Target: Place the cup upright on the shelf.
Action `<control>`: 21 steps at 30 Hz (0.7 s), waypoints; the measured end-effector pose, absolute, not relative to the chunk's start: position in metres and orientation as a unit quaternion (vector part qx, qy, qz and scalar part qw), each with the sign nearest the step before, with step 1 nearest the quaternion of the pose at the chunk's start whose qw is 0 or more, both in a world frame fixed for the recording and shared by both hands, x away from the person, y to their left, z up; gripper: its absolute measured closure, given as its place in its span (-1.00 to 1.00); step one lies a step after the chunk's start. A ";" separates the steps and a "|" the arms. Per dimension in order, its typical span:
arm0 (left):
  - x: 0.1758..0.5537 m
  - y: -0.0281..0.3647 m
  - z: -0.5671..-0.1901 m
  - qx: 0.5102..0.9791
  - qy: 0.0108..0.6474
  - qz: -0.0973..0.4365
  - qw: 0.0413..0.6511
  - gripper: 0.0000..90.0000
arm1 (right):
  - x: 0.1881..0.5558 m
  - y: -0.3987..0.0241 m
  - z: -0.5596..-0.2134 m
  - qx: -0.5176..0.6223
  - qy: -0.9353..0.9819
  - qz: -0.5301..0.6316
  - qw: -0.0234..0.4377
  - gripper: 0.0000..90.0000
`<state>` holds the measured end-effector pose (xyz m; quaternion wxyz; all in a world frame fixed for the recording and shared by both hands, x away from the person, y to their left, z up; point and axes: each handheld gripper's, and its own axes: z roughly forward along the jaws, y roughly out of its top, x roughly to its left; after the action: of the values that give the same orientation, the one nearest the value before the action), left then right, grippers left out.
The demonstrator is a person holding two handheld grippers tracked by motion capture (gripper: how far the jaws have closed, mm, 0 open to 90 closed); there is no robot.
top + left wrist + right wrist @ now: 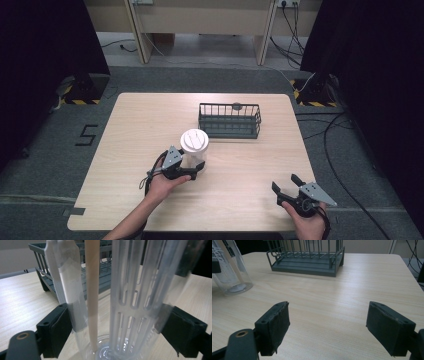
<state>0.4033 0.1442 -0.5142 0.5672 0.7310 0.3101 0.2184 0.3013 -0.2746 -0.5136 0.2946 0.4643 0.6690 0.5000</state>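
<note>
A clear plastic tumbler (pixel 194 150) with a white lid stands upright on the wooden table (pixel 150 120), left of centre. My left gripper (pixel 196 169) is shut on its lower body, one black pad pressed on each side. Close up, the tumbler (pixel 125 302) holds a beige straw (pixel 92 290) and a slotted clear insert (pixel 130 322). My right gripper (pixel 286 184) rests open near the front right edge of the table, nothing between its pads (pixel 274 325). From that side the tumbler (pixel 229 272) is at the far left.
A dark grey wire basket (pixel 230 121) sits at the back centre-right of the table, behind the tumbler, and it looks empty. It also stands ahead of the right gripper as the basket (pixel 307 265). Bare wood lies between the two grippers. Cables trail on the floor at the right.
</note>
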 end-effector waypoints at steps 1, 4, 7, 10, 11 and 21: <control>0.404 0.144 -0.514 0.731 0.309 0.218 0.568 -0.68 | 0.301 -0.275 -0.514 0.465 0.669 0.500 0.294 -0.57; 0.405 0.144 -0.515 0.731 0.306 0.217 0.570 -0.64 | 0.301 -0.275 -0.514 0.466 0.669 0.500 0.293 -0.57; 0.406 0.145 -0.516 0.729 0.303 0.214 0.575 -0.62 | 0.301 -0.275 -0.513 0.466 0.670 0.498 0.293 -0.57; 0.406 0.146 -0.517 0.725 0.304 0.214 0.580 -0.62 | 0.302 -0.275 -0.513 0.466 0.671 0.498 0.292 -0.56; 0.406 0.146 -0.517 0.724 0.303 0.214 0.581 -0.61 | 0.302 -0.275 -0.513 0.467 0.671 0.497 0.292 -0.56; 0.406 0.145 -0.516 0.726 0.303 0.215 0.579 -0.61 | 0.301 -0.275 -0.513 0.469 0.671 0.497 0.287 -0.56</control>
<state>0.4058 0.1453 -0.5163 0.5792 0.7255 0.3032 0.2149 0.3014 -0.2751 -0.5134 0.2873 0.4689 0.6711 0.4973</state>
